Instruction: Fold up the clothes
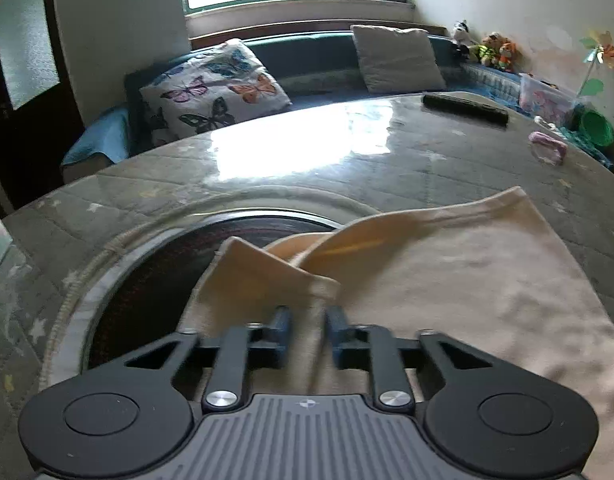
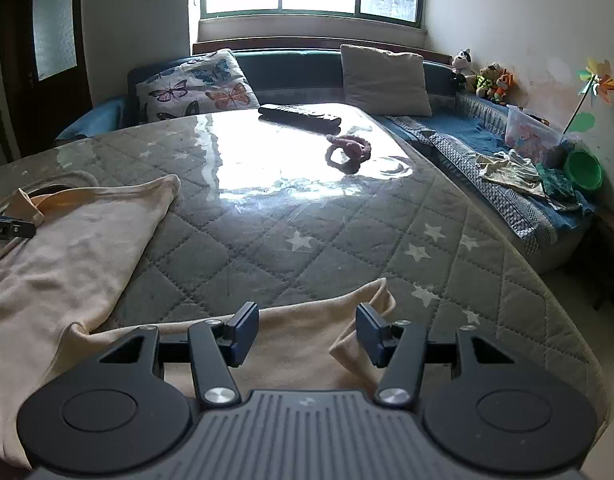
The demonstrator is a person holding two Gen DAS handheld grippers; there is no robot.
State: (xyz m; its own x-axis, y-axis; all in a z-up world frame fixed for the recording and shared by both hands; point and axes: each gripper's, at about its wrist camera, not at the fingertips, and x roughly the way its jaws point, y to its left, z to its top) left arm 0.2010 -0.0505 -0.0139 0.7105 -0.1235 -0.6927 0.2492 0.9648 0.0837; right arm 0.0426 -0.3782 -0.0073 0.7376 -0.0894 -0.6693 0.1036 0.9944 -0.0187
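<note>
cream garment [image 1: 467,280] spread on quilted surface [image 2: 307,220], near its front-left edge | left tool [image 1: 309,320] pinching garment fabric, apparently a sleeve, blurred | right tool [image 2: 305,330] spread wide, nothing gripped, over garment's right hem

Only one legible mark — "Robot.AI", partly cut off — on the left gripper [image 2: 11,229] body.

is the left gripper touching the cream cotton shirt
Touching: in the left wrist view the left gripper has its jaws pinched on a fold of the cream cotton shirt.
</note>
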